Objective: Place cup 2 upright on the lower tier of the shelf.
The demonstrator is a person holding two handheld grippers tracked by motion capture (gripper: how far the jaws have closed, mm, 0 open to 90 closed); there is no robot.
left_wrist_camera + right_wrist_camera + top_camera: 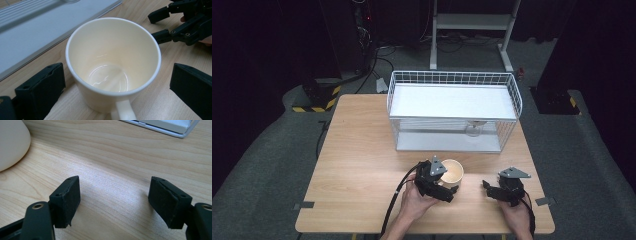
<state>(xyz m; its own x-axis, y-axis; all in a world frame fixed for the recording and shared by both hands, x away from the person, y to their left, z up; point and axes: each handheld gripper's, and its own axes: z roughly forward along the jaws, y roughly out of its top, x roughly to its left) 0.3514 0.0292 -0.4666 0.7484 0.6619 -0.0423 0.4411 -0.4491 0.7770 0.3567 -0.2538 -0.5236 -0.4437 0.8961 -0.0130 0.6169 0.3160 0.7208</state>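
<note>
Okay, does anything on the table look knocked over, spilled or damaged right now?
Nothing stands out. The cream ceramic mug stands upright and empty on the light wooden table, between the open jaws of the left gripper. The white wire basket rack sits square, with a clear stemmed glass upright inside.

High view overhead, claw views close, sharing mug [112, 60]

The mug [452, 172] is cream, glossy and empty, standing upright on the wood, low and just right of centre in the high view. In the left gripper view its handle [123, 111] points to the bottom edge.
</note>
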